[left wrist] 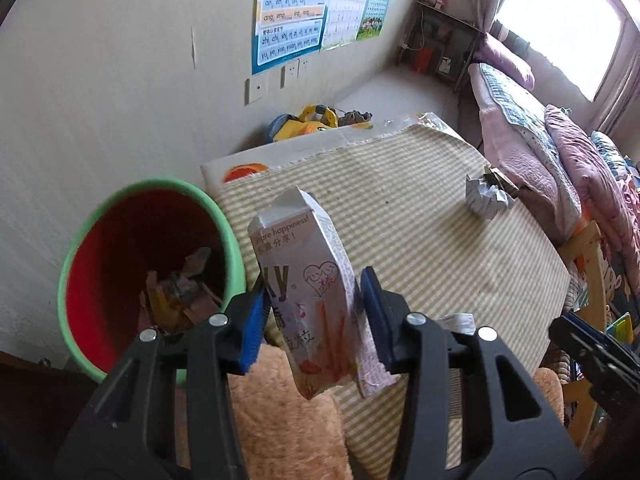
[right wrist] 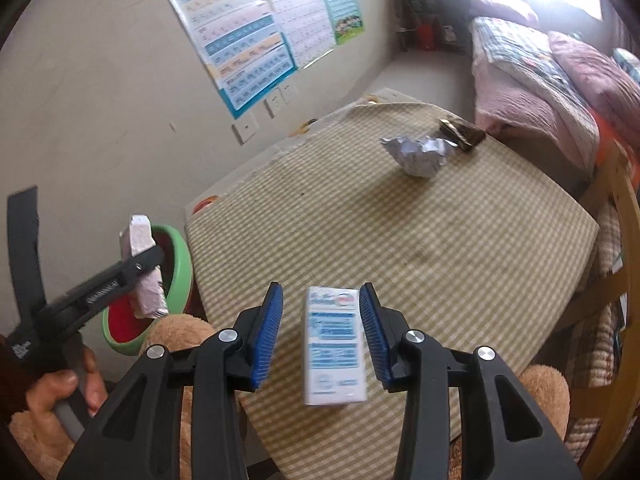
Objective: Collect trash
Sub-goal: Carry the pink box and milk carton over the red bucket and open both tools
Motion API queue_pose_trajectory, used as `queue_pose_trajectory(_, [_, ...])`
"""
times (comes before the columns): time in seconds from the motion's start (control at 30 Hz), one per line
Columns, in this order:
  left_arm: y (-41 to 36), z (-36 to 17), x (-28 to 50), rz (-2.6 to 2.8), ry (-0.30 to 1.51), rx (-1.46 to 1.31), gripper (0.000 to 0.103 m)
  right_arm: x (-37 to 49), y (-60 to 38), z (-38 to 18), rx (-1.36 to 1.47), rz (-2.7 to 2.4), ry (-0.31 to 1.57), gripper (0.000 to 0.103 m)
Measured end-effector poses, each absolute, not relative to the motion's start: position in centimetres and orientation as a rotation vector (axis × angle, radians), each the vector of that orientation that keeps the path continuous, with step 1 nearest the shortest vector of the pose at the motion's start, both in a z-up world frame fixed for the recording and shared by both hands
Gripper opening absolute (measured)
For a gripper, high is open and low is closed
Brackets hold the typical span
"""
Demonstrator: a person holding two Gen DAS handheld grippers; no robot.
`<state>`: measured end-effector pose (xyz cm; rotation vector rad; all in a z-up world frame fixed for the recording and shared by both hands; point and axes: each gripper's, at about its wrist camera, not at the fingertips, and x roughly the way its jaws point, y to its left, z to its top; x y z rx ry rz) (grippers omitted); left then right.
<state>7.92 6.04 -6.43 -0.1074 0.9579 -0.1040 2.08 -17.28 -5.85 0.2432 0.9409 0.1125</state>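
Item one: our left hand-held gripper (left wrist: pixel 316 312) is clenched on a crumpled drink carton (left wrist: pixel 308 300), pads pressing both flanks, the carton lifted off the bench (left wrist: pixel 440 240) and hanging just beside the green-rimmed bin (left wrist: pixel 80 248). The bin's red inside already holds scraps.

Item two: our right hand-held gripper (right wrist: pixel 320 336) has a small white-and-blue box (right wrist: pixel 334 348) between its pads. The right pad looks to touch the box; the left pad shows a gap, and the blur leaves us unsure whether the box is truly gripped or merely bracketed. We cannot tell its state for certain.

Item three, uncollected: a crumpled paper ball (right wrist: pixel 420 156) and a dark wrapper (right wrist: pixel 462 134) just beside it, both near the far edge of the bench, well apart from both grippers.

Handling note for the step in hand, as we judge it: carry the carton over the bin's mouth before letting go, clearing the near rim, since the carton hangs tilted and its lower end could catch the rim. Release only when the whole carton sits above the opening. Keep the right gripper low and steady meanwhile, so the box does not slip from a doubtful hold.
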Motion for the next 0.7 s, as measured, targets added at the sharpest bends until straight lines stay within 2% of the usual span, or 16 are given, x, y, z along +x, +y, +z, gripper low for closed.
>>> queue_pose_trajectory(0.07, [6.9,-6.2,7.8,-0.104,0.959,-0.126,0.043,2.6,-16.8,-6.8,0.226,0.134,0.987,0.042])
queue_pose_trajectory(0.2, [7.9,-6.3,7.2,-0.097,0.962,-0.133,0.043,3.6,-16.5,-11.4,0.276,0.145,1.135,0.056])
queue_pose_trajectory(0.3, [8.5,-6.8,7.0,-0.091,0.976,-0.151,0.043,4.3,-16.1,-14.3,0.341,0.157,1.219,0.058])
queue_pose_trajectory(0.63, [9.7,-7.6,6.5,-0.08,0.977,-0.163,0.043,4.8,-12.7,-18.5,0.201,0.088,1.346,0.063])
queue_pose_trajectory(0.67, [9.9,-7.6,6.5,-0.08,0.976,-0.165,0.043,4.7,-12.6,-18.6,0.196,0.088,1.34,0.064])
queue_pose_trajectory(0.7, [10.1,-7.7,6.4,-0.079,0.976,-0.169,0.043,4.5,-12.4,-18.4,0.182,0.086,1.329,0.07])
